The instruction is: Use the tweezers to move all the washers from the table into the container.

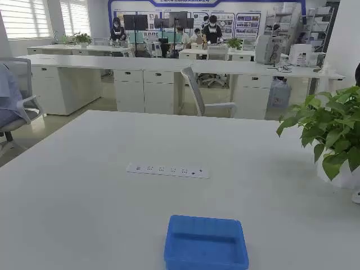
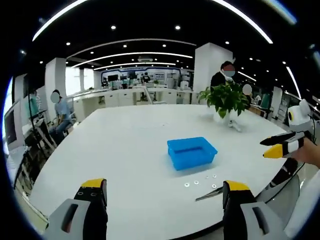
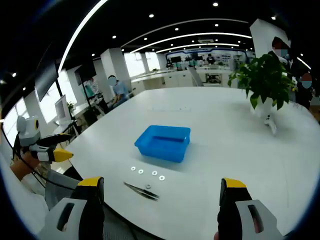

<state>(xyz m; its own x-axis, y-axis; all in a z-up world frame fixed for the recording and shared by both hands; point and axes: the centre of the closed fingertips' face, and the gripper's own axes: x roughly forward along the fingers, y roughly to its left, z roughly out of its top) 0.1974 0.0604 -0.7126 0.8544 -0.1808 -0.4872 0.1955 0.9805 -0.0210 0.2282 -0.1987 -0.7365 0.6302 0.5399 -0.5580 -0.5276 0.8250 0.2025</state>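
Head view: a white table (image 1: pixel 84 197) carried the blue container (image 1: pixel 206 243) at its near edge, open side up. A power strip (image 1: pixel 167 170) lay flat farther back along the table's middle. A leafy plant (image 1: pixel 332 126) stood at the right edge.

Left gripper view: the left gripper (image 2: pixel 164 186) had its two yellow-tipped jaws spread wide with nothing between them, raised off the table's near edge. The washers (image 2: pixel 206 177) lay loose on the tabletop in a short row just in front of the container, apart from it. The tweezers (image 2: pixel 210 194) lay flat beside them, nearer the table edge. The right gripper (image 2: pixel 272 147) came in from the right, off the table's edge, its jaws only narrowly parted from this angle and gripping nothing.

Right gripper view: the right gripper's own jaws stood wide apart and empty. Four washers sat in a line between the jaws and the container. A fifth lay right beside the tweezers, closer to the edge. None could be seen in the container. The left gripper showed at the far left, off the table.
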